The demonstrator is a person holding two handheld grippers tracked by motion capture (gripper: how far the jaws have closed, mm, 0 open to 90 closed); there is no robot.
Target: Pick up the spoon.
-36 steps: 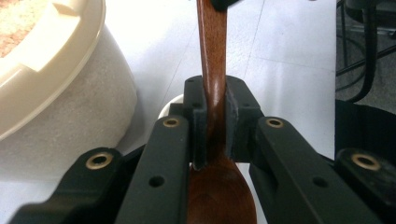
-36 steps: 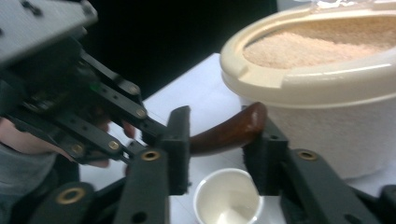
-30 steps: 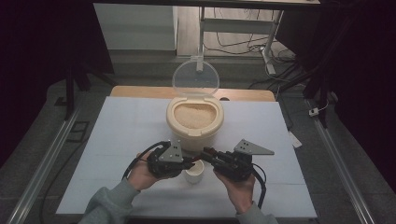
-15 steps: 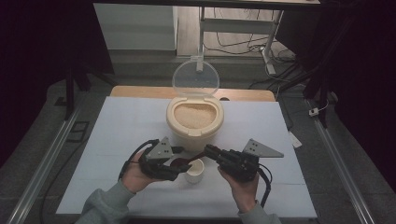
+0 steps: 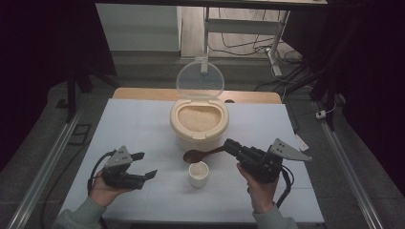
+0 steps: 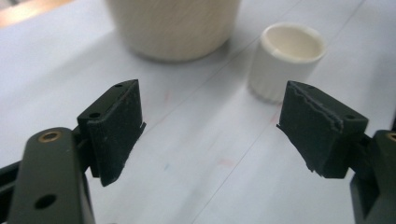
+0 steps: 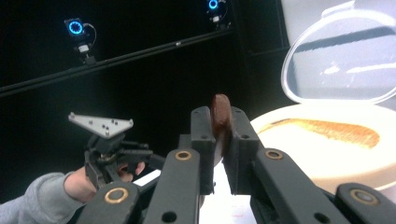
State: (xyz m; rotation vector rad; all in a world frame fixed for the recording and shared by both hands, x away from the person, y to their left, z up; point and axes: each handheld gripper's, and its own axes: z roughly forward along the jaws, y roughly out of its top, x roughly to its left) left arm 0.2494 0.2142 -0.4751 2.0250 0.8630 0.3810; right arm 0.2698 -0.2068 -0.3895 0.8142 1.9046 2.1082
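Note:
A cream container [image 5: 199, 121] full of pale grains stands mid-table with its clear lid [image 5: 200, 79] hinged up; the same container [image 6: 173, 25] and the same lid [image 7: 341, 60] appear in the gripper views. In front of it sits a small white cup [image 5: 198, 174], also the cup [image 6: 286, 59]. My right gripper [image 5: 230, 145] is shut on the handle of a brown wooden spoon [image 5: 193, 155], whose bowl hovers just above and behind the cup; the spoon [image 7: 219, 114] is clamped between the jaws. My left gripper [image 5: 145, 166] rests open at the front left, empty.
The white tabletop [image 5: 138, 124] has a wooden strip along its far edge. Metal rails run along both sides. Desk legs and cables lie on the floor beyond. Across the table from the spoon, the left gripper [image 7: 105, 140] and a grey sleeve can be seen.
My left gripper has drawn away from the cup to the front left and stands open. The right gripper has shifted right, carrying the spoon with its bowl over the cup.

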